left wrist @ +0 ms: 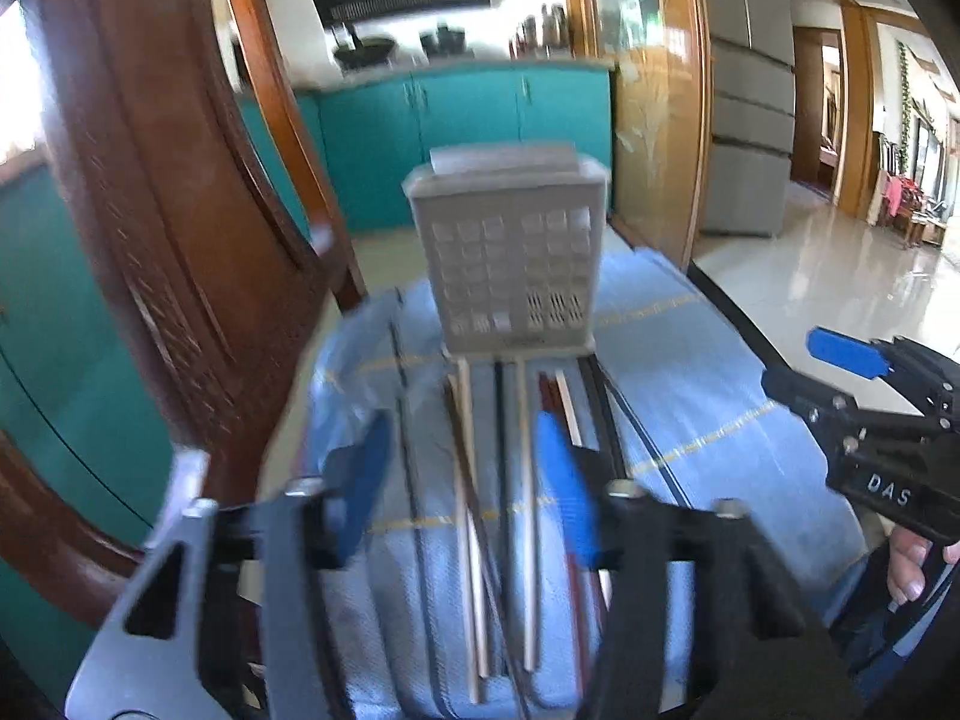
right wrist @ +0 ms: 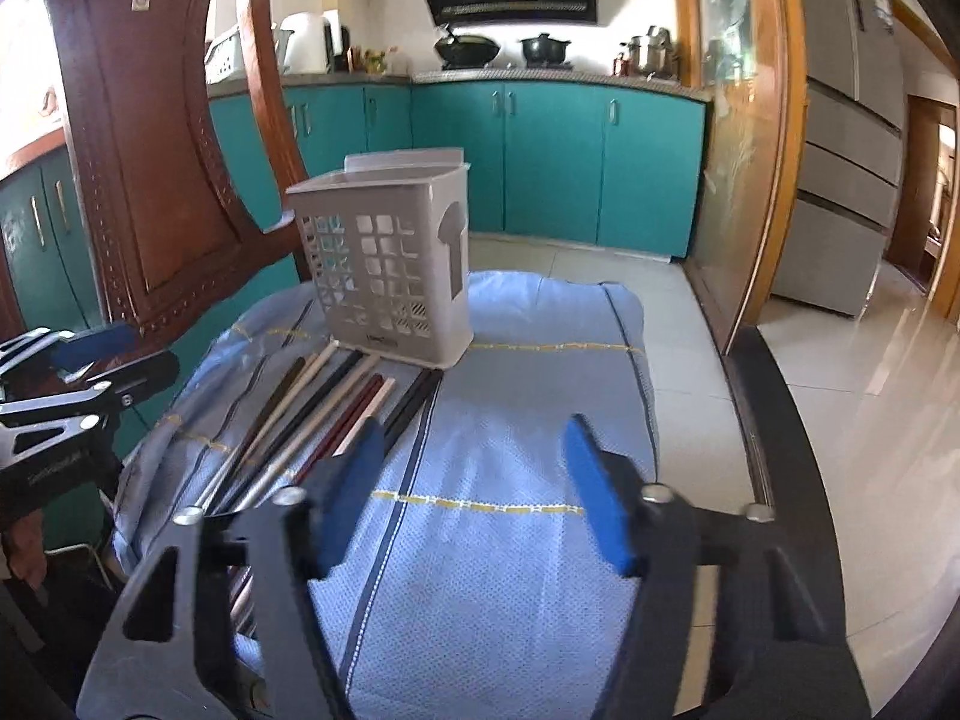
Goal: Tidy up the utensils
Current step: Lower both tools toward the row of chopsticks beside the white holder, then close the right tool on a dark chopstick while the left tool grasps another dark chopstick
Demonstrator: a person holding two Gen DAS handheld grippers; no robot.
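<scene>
A grey slotted utensil holder (left wrist: 510, 252) stands upright on a light blue cloth (left wrist: 690, 372); it also shows in the right wrist view (right wrist: 390, 270). Several chopsticks (left wrist: 522, 498) of wood, black, red and metal lie side by side on the cloth in front of it, and show in the right wrist view (right wrist: 324, 414). My left gripper (left wrist: 465, 480) is open and empty, hovering over the chopsticks. My right gripper (right wrist: 474, 492) is open and empty above bare cloth (right wrist: 510, 450), to the right of the chopsticks.
A carved wooden chair back (right wrist: 150, 150) stands at the left of the cloth. Teal kitchen cabinets (right wrist: 540, 150) run behind. A black table edge (right wrist: 774, 420) and tiled floor (right wrist: 870, 420) lie to the right, with a fridge (right wrist: 852, 150) beyond.
</scene>
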